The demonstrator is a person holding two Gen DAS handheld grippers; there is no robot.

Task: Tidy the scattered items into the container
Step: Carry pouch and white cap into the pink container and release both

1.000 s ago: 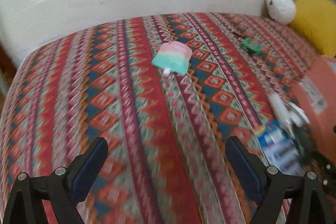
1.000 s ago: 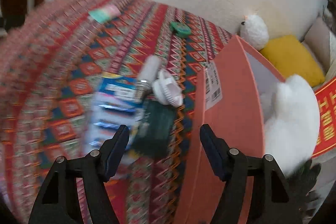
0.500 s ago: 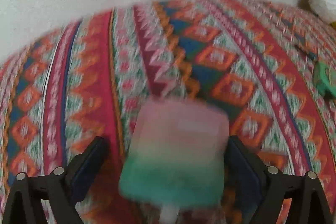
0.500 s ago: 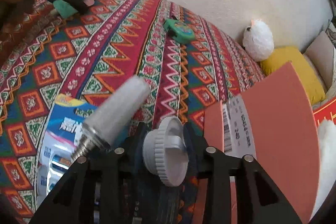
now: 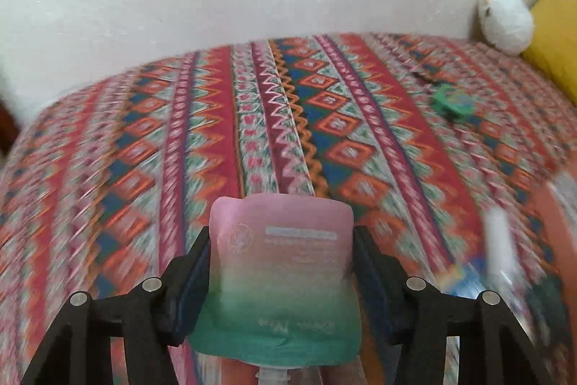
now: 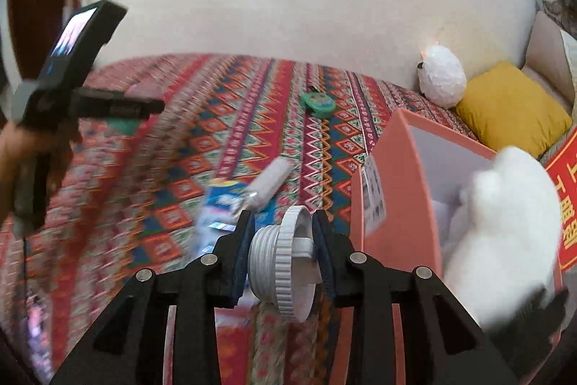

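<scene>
Seen from the left wrist, the left gripper (image 5: 281,262) has its two fingers clamped on the sides of a pink-to-green pouch (image 5: 279,273), held above the patterned bedspread (image 5: 252,118) (its clear spout points back toward the camera). Farther right on the cloth lies a small green toy (image 5: 452,101), and by the wall sit a white plush (image 5: 506,18) and a yellow cushion (image 5: 557,42). The right edge is too blurred to read.

From the right wrist, the right gripper (image 6: 281,242) pinches a white threaded cap (image 6: 285,264) between its pads, just beside the open salmon box (image 6: 396,175), which holds a white fluffy toy (image 6: 512,230). A white tube (image 6: 268,183) rests on a blue packet (image 6: 220,204) behind the cap. At far left, a hand (image 6: 18,147) holds the other gripper.
</scene>
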